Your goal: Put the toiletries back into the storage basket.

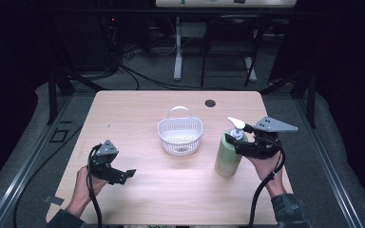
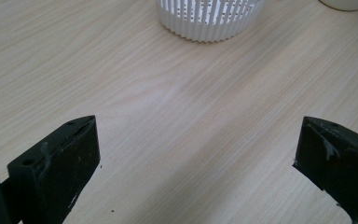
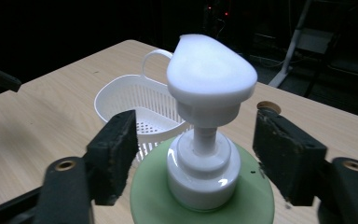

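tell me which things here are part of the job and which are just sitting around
In the job:
- green pump bottle, upright on the table, its white pump neck between the right gripper's jaws, gaps showing on both sides
- white basket, beside the bottle, nothing in it

Just about:
- left gripper, open over bare table
- round hole in the tabletop
- desk legs and cables on the floor behind

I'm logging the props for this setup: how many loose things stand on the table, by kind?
White slotted plastic basket with a handle: 1
Pale green pump bottle with a white dispenser head: 1
Total: 2
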`<control>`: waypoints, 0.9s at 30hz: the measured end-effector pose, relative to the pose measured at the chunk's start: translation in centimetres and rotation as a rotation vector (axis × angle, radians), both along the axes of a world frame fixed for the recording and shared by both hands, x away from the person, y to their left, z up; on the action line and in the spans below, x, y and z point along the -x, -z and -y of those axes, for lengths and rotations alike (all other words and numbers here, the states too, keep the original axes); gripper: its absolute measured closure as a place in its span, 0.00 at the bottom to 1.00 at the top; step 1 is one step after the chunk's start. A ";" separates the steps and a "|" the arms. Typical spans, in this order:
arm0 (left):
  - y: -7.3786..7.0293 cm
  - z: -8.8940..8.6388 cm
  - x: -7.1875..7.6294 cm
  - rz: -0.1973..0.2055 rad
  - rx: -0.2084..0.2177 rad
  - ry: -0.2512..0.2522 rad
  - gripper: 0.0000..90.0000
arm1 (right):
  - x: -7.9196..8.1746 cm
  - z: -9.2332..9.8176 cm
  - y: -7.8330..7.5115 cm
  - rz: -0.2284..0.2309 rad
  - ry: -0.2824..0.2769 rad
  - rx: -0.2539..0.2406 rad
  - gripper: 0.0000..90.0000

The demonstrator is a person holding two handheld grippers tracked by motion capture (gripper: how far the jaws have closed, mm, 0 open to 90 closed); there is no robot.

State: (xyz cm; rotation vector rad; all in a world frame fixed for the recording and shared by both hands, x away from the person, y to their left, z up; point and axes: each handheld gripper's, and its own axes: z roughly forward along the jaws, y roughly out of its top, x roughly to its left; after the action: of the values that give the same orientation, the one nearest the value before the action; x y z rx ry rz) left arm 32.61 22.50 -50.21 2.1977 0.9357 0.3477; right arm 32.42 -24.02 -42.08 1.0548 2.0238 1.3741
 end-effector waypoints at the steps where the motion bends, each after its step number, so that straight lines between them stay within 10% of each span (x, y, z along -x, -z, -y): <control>1: 0.0 0.0 0.0 0.000 0.000 0.000 0.00 | 0.0 0.1 0.0 -0.001 -0.002 -0.003 0.42; 27: 0.1 0.1 -0.1 -0.006 -0.012 0.000 0.00 | 0.2 1.0 -1.4 0.003 -0.035 -0.061 0.74</control>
State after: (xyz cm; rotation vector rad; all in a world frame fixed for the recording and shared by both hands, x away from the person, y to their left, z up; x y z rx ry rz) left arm 32.70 22.40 -50.27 2.2111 0.9384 0.3480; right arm 32.23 -25.06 -40.66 1.0472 2.0187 1.4632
